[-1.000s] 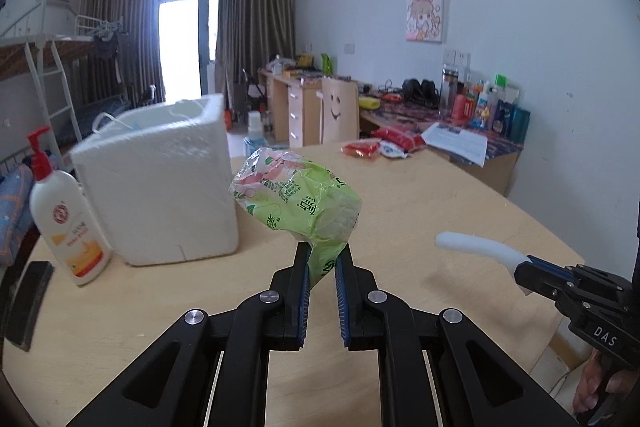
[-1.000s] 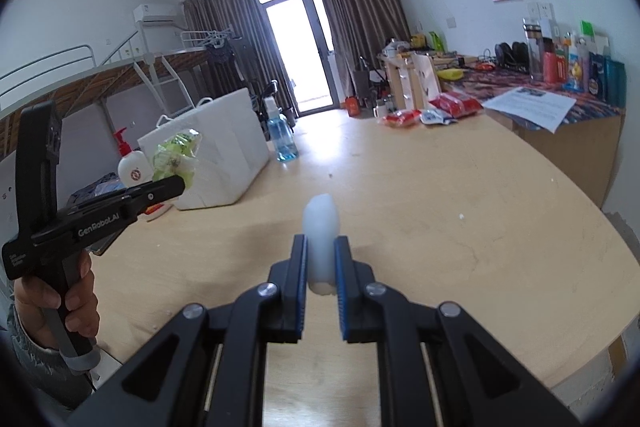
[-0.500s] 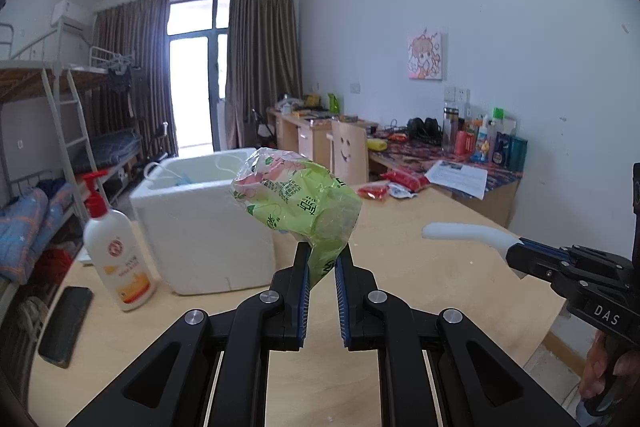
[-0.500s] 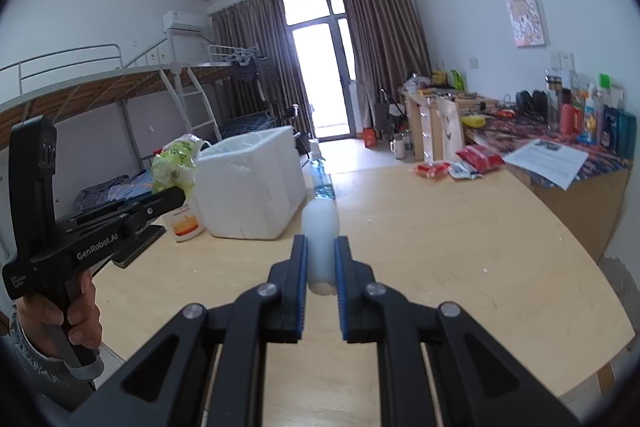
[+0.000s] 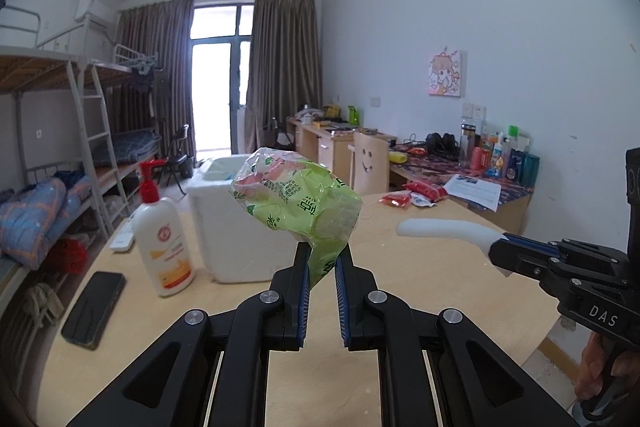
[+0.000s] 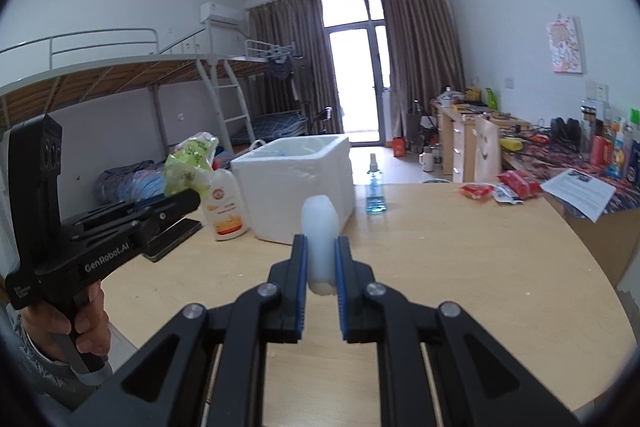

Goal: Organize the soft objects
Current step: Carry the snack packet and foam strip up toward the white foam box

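Observation:
My left gripper (image 5: 322, 255) is shut on the lower end of a green and pink plastic packet (image 5: 296, 203), held up in the air above the round wooden table (image 5: 400, 291). In the right wrist view, the same left gripper (image 6: 192, 199) shows at the left with the green packet (image 6: 192, 163) sticking up from it. My right gripper (image 6: 320, 251) is shut on a curved white foam piece (image 6: 320, 223). From the left wrist view, the right gripper (image 5: 496, 247) holds this foam piece (image 5: 440, 229) out level. An open white foam box (image 5: 224, 227) (image 6: 296, 179) stands on the table beyond both.
A pump lotion bottle (image 5: 162, 239) and a black phone (image 5: 94, 309) lie left of the box. A blue spray bottle (image 6: 374, 191) and red snack packets (image 6: 500, 187) sit toward the table's far side. Bunk beds (image 6: 120, 75) stand left, desks (image 6: 460, 131) right.
Both grippers have risen and drawn back from the foam box, which now looks smaller and lower. Each keeps its hold on its object.

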### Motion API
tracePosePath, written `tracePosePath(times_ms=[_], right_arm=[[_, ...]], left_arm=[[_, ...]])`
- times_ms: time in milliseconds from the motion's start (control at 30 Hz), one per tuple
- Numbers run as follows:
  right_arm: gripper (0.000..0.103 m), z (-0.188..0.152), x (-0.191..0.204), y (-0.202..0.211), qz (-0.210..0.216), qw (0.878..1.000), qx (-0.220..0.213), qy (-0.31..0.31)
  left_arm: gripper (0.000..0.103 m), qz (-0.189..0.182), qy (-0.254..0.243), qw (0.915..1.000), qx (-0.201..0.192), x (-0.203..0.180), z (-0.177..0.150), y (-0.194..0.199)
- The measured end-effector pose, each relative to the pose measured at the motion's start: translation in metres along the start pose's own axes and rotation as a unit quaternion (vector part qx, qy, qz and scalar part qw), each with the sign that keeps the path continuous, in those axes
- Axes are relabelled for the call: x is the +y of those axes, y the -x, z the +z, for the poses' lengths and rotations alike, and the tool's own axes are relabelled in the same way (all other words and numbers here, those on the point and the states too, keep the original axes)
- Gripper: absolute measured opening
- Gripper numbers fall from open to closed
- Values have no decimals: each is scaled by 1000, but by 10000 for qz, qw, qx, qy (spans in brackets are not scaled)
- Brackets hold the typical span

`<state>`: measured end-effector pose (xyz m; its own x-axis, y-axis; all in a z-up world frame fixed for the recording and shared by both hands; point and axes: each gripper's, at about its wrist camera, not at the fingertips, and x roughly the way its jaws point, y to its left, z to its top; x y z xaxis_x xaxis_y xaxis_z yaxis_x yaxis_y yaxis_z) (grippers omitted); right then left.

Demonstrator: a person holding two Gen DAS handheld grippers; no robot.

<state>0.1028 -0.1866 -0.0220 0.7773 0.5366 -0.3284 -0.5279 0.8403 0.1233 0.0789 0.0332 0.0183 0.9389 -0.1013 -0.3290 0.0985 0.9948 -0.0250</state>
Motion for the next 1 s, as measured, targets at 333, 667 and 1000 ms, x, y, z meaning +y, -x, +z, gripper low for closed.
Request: tracePosePath(times_ms=[333, 667, 1000], right_arm=[[16, -6, 36, -24, 519, 9983, 175, 195], [16, -11, 49, -36, 814, 9961, 257, 244], [16, -8, 50, -42, 858, 9958, 225, 215]], left_arm=[[13, 265, 225, 9993, 116, 27, -19, 12], [13, 524, 333, 9980, 133, 47, -29, 13], [13, 663, 262, 9974, -51, 54, -21, 14]])
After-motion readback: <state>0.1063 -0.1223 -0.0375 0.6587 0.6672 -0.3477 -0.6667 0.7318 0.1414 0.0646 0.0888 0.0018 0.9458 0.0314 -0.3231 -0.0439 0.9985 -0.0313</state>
